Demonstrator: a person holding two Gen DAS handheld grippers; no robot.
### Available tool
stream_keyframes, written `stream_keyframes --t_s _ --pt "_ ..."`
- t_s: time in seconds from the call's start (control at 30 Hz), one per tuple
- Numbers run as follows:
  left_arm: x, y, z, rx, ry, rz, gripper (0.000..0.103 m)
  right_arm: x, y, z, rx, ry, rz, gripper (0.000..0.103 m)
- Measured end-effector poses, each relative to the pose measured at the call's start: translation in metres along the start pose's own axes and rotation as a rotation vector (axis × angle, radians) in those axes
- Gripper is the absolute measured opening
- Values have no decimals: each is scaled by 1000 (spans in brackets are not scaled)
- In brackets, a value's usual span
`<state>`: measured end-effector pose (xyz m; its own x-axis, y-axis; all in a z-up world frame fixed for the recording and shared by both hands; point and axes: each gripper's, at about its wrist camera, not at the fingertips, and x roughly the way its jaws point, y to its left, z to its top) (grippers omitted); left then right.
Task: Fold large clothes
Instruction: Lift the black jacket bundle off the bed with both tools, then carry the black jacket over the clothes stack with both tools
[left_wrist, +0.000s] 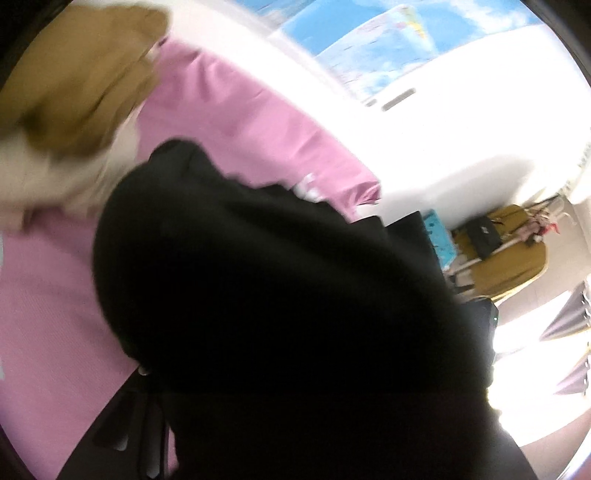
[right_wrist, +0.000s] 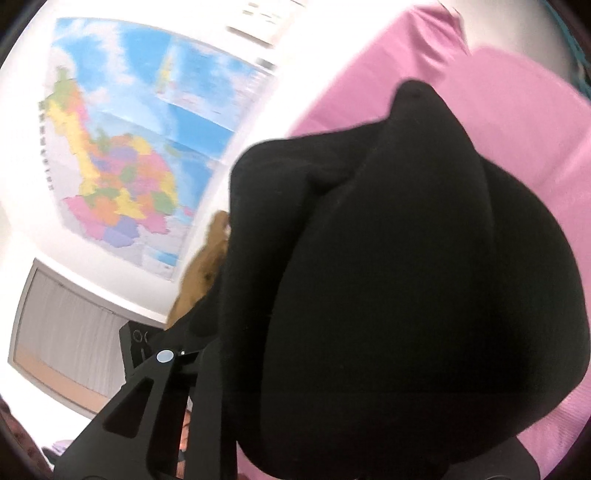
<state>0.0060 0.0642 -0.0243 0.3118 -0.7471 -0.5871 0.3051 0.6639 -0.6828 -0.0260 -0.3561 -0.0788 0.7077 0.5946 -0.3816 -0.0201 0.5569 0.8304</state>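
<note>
A large black garment (left_wrist: 280, 280) fills the middle and bottom of the left wrist view, bunched up over the pink sheet (left_wrist: 48, 314). It covers my left gripper (left_wrist: 288, 391); only one dark finger (left_wrist: 129, 421) shows at the lower left, and the cloth seems pinched in the jaws. In the right wrist view the same black garment (right_wrist: 424, 280) bulges over my right gripper (right_wrist: 295, 354). Its left finger (right_wrist: 140, 398) is bare and the other is buried in cloth. The fabric looks clamped and lifted above the pink sheet (right_wrist: 524, 122).
A brown and cream heap of clothes (left_wrist: 74, 92) lies on the sheet at the upper left. A map (right_wrist: 140, 147) hangs on the white wall, with a window (right_wrist: 66, 332) below it. A mustard chair (left_wrist: 509, 254) stands beyond the bed's edge.
</note>
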Motion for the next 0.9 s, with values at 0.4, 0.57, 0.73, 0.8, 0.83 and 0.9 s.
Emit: stream_keyframes --t_s 0.4,0.57,0.73,0.8,0.83,0.9 --pt "-120 -83 69 205 -175 -28 39 -26 132 58 -241 -109 160 23" --pt "-186 -85 116 257 -330 63 39 28 193 88 -315 -101 269 23" --pt "-247 -57 151 236 -443 179 39 98 249 93 -350 -48 350 23" --pt "-271 -37 164 215 -489 229 39 134 272 88 -360 -12 379 23" --pt "-280 -29 168 201 -505 247 39 140 279 80 -362 3 388 23" --pt "-293 -7 181 164 -542 295 39 179 291 74 -350 51 408 23"
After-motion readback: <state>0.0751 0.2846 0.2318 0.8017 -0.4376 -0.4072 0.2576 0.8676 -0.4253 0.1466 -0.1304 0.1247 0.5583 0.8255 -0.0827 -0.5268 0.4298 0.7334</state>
